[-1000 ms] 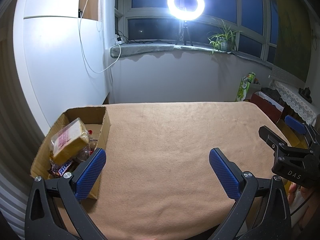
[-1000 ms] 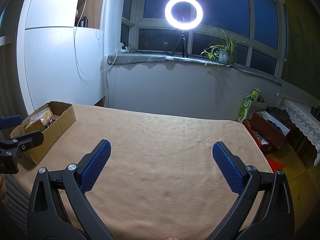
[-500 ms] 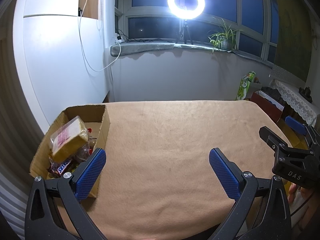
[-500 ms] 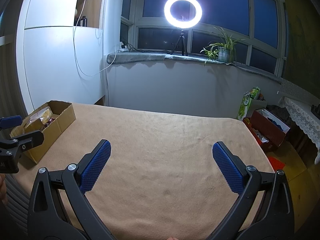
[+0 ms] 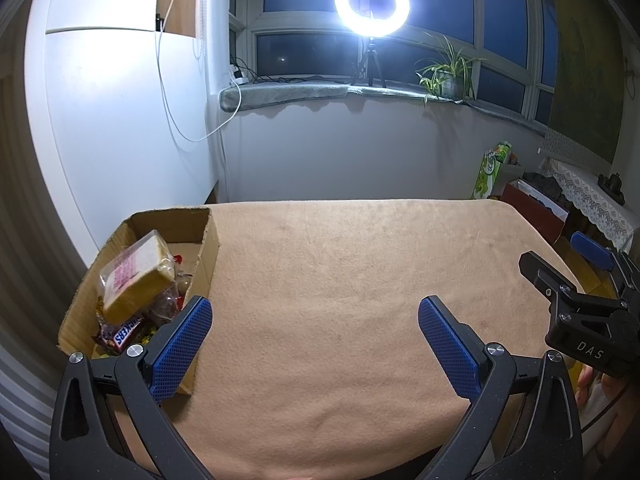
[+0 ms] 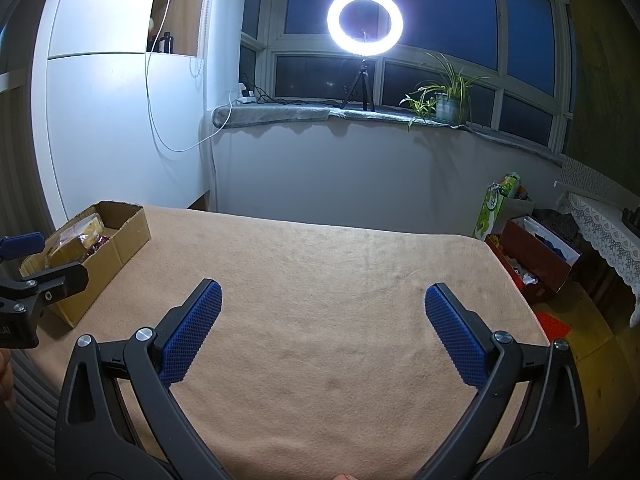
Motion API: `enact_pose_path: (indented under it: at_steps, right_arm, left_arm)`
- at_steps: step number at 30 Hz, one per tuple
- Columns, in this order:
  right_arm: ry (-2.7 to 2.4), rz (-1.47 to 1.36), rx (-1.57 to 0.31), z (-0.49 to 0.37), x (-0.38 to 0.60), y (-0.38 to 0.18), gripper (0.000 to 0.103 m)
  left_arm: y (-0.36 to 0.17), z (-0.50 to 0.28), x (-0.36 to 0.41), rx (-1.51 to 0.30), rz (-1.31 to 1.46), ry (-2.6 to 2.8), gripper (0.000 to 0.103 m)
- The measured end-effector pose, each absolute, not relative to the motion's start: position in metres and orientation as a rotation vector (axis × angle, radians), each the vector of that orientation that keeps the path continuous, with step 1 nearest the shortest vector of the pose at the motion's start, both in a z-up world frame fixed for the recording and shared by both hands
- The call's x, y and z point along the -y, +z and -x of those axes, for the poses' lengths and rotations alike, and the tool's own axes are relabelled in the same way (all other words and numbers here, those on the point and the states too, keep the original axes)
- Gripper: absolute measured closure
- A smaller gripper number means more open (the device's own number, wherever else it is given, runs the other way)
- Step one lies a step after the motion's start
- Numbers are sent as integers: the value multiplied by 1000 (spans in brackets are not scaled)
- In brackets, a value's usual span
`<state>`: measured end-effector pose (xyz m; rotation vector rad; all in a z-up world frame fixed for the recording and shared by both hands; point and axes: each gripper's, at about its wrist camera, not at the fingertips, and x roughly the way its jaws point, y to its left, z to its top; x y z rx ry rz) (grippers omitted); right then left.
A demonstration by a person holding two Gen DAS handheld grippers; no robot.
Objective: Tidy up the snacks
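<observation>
Tan fleece cloth (image 5: pixel 340 280) covers the worktop, and nothing lies on its bare stretch between the two tools. At the left edge sits an open cardboard box (image 5: pixel 208 256) holding the snacks: a wrapped sponge cake (image 5: pixel 136 276) tilted on top, a Snickers bar (image 5: pixel 124 330) beneath it and other wrappers too jumbled to name. The left tongs (image 5: pixel 316 340) hover over the near part of the cloth with their blue pads spread wide and nothing between them; the left pad overlaps the box's near corner in this view. The right tongs (image 6: pixel 322 326) hang likewise, pads well apart and holding nothing, over the middle of the cloth.

Behind the worktop a lit ring light (image 6: pixel 365 22) on a small tripod and a potted plant (image 6: pixel 446 100) stand on the windowsill, with a white cable (image 5: pixel 176 92) drooping down the cupboard front.

Only the left wrist view looks down into the box and reads the wrappers; it also catches the right tongs (image 5: pixel 592 280) at its right edge. The right wrist view shows the box (image 6: pixel 116 240) from the side, the left tool's tip (image 6: pixel 24 276) in front of it, and a red box (image 6: pixel 536 256) on the floor.
</observation>
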<state>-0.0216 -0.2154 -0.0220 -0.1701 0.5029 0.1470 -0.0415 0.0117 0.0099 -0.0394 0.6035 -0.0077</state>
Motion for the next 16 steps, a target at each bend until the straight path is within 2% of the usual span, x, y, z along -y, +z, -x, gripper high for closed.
enact_pose_path:
  at_steps: [16]
  right_arm:
    - [146, 168, -504, 22, 218, -24, 0]
  left_arm:
    - [7, 52, -4, -574, -8, 35, 0]
